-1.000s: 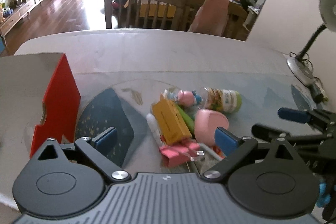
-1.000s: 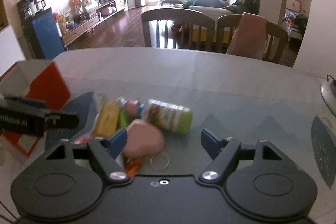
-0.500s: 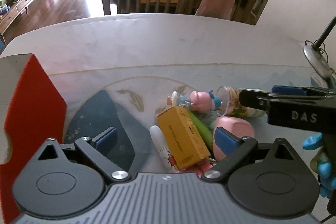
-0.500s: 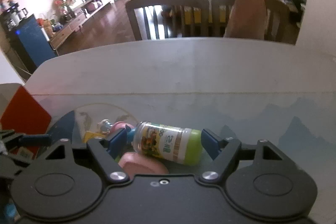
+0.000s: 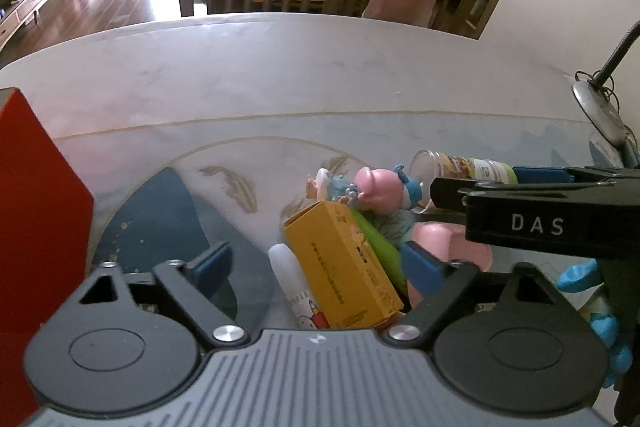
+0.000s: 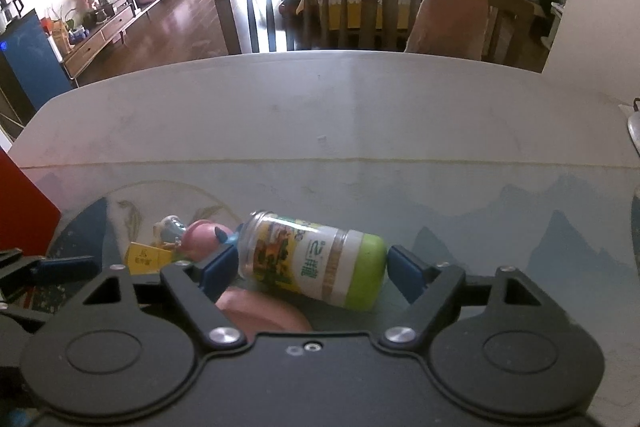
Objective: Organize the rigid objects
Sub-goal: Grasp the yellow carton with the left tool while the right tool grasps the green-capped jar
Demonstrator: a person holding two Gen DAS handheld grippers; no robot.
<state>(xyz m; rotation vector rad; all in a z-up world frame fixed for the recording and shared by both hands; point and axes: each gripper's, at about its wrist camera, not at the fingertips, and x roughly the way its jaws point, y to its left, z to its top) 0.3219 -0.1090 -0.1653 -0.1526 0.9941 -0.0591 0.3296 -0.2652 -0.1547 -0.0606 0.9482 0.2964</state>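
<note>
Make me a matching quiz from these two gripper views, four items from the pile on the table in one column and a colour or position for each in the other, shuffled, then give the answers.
Items:
1. jar
2. carton
3. pig toy
4. box

Descriptions:
A. red, at the far left edge
B. yellow, lying between the left gripper's fingers
C. lying on its side, green cap, between the right gripper's fingers
D. pink, just beyond the carton

Pairs: 1-C, 2-B, 3-D, 4-A

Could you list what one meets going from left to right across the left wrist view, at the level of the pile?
Red box → white tube → yellow carton → pink bowl → right tool, reaching in from the right edge.
</note>
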